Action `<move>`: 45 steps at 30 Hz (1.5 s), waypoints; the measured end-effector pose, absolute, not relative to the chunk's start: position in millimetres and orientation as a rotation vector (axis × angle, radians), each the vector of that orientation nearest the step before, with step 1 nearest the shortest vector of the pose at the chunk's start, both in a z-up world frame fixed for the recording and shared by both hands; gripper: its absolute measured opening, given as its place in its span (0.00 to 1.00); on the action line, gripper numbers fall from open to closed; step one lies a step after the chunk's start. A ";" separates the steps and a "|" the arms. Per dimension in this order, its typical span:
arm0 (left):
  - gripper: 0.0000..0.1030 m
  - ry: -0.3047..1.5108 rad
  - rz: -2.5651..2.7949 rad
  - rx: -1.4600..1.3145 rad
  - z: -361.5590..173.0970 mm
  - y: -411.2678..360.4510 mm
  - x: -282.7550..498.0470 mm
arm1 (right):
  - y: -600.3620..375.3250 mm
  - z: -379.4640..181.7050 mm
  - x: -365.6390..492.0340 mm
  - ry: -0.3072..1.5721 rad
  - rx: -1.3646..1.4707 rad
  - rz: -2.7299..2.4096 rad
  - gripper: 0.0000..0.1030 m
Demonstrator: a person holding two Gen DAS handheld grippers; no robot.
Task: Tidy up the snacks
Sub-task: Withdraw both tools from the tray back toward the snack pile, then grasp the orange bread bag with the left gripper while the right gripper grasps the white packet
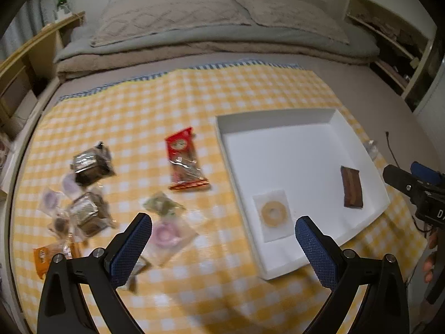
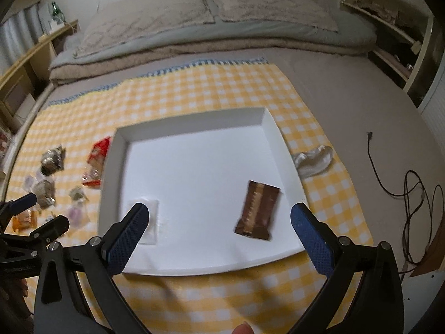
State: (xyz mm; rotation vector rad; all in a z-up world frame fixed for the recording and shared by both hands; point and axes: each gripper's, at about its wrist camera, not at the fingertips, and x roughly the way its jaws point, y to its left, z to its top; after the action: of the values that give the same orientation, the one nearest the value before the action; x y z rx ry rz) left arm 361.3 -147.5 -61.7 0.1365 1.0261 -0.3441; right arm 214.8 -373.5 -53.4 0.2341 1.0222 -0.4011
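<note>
Snacks: two lie in the white tray (image 1: 278, 117); both grippers, left gripper (image 1: 224, 235) and right gripper (image 2: 219, 225), have fingers spread, empty. I judge the next fetch falls to the red packet (image 1: 185, 160), left.

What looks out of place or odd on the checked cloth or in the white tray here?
One oddity: a crumpled clear wrapper lies on the checked cloth just beyond the white tray, apart from the snack pile. Inside the tray, the brown bar and the ring pastry lie flat.
</note>
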 end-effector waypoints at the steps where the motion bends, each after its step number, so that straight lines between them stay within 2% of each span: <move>1: 1.00 1.021 -0.340 0.130 -57.9 -141.0 359.1 | -369.5 -51.6 216.2 1.016 0.236 -0.396 1.00; 15: 1.00 0.977 -0.234 0.069 -26.1 -52.2 341.8 | -290.9 -33.6 249.5 0.956 0.184 -0.265 1.00; 29: 1.00 0.969 -0.094 0.029 -16.0 41.3 337.5 | -211.0 -43.6 289.4 0.993 0.158 -0.088 1.00; 38: 1.00 1.015 0.020 0.004 -37.6 89.9 362.2 | -162.4 -69.9 309.1 1.062 0.186 0.074 1.00; 45: 1.00 1.129 0.143 0.002 -82.8 121.2 404.0 | -133.0 -109.0 328.1 1.180 0.225 0.156 1.00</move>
State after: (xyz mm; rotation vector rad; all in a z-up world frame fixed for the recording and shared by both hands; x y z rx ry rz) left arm 404.0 121.2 -82.8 0.0018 1.1295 0.1433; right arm 328.1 -133.0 -109.0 0.2249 1.1798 0.1556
